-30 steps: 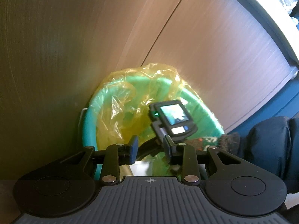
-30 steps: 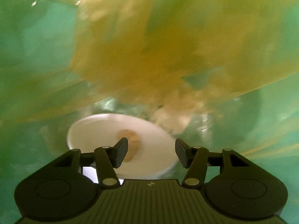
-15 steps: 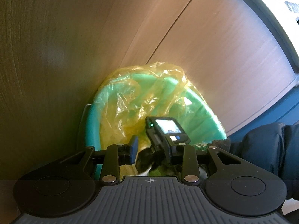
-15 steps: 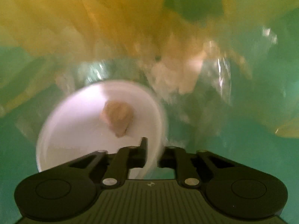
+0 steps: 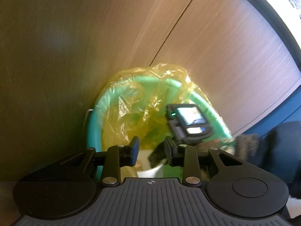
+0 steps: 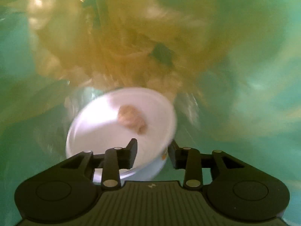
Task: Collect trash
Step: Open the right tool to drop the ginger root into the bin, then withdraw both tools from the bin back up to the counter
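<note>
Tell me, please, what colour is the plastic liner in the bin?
The liner is translucent yellow, inside a green bin; the left wrist view shows it best.

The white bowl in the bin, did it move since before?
Yes. The white bowl sat left of the right gripper, rim pinched; now it lies farther right against the green bin, between jaws that just opened.

Likely a home kitchen corner: wood-grain cabinet doors under a tabletop edge; green waste bin with yellow plastic liner standing against them.
</note>
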Motion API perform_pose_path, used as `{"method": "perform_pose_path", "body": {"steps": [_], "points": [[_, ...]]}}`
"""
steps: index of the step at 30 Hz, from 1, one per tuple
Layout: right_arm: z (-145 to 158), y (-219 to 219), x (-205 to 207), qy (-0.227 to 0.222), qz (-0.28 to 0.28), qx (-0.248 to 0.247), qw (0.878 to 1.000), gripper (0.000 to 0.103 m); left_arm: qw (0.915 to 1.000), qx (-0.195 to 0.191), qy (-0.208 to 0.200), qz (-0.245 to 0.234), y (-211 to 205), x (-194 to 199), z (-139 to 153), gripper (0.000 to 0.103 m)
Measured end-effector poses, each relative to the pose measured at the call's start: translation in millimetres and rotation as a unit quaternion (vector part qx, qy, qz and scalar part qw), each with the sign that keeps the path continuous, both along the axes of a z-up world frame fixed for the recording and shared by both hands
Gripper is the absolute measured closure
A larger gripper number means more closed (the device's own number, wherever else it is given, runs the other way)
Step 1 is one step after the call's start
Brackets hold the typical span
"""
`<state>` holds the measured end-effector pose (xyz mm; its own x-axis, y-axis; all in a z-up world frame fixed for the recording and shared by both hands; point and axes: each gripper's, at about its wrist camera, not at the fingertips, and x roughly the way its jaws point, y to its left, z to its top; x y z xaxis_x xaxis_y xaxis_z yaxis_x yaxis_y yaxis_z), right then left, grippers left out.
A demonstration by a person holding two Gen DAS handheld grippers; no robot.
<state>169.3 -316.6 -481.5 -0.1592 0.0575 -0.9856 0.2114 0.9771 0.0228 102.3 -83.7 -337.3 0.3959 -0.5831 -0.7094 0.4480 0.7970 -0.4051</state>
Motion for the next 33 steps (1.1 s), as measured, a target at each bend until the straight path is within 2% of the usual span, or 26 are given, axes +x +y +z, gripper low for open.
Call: {"method": "perform_pose_path", "body": {"steps": [3, 6, 9, 12, 15, 17, 20, 23, 25, 30, 33], "points": [[28.5, -2.3, -6.2, -0.009, 0.012, 0.004, 1.0, 0.056, 0.9997, 0.021, -0.011, 0.006, -5.9, -2.6, 2.0, 0.07], [37.0, 8.1, -17.2, 0.001, 0.032, -0.001, 0.999, 0.056, 0.9994, 0.028, -0.017, 0.005, -9.1, -8.3, 4.9, 0.07], [8.1, 5.1, -21.0, 0.06, 0.013, 0.028, 0.998, 0.055, 0.9994, 0.028, -0.022, 0.004, -5.5, -10.5, 6.4, 0.07], [-31.9, 9.3, -35.9, 0.135, -0.028, 0.064, 0.988, 0.055, 0.9997, 0.018, -0.015, 0.011, -1.8, -8.7, 5.7, 0.07], [-42.2, 21.7, -37.9, 0.146, -0.045, 0.063, 0.986, 0.055, 0.9997, 0.012, -0.014, 0.015, 1.2, -5.5, 5.4, 0.07], [-28.5, 25.6, -31.0, 0.122, -0.031, 0.055, 0.99, 0.055, 0.9997, 0.01, -0.012, 0.017, 2.2, -4.9, 5.5, 0.07], [12.9, 17.9, -21.7, 0.083, -0.022, 0.04, 0.996, 0.055, 0.9997, 0.014, -0.013, 0.015, -0.1, -6.2, 5.4, 0.07], [71.8, -3.1, -18.7, 0.025, -0.035, 0.031, 0.999, 0.054, 0.9994, 0.021, -0.021, 0.015, -3.9, -7.7, 9.1, 0.07], [114.4, -14.0, -20.8, -0.024, -0.048, 0.03, 0.998, 0.048, 0.9992, 0.024, -0.029, 0.016, -5.7, -10.4, 13.3, 0.07], [215.8, -25.0, -37.4, -0.153, -0.064, 0.05, 0.985, 0.038, 0.9993, 0.018, -0.03, 0.01, -4.7, -21.4, 33.0, 0.07], [256.4, -24.8, -53.9, -0.213, -0.055, 0.056, 0.974, 0.031, 0.9989, 0.03, -0.03, 0.021, -5.4, -27.2, 48.2, 0.07]]}}
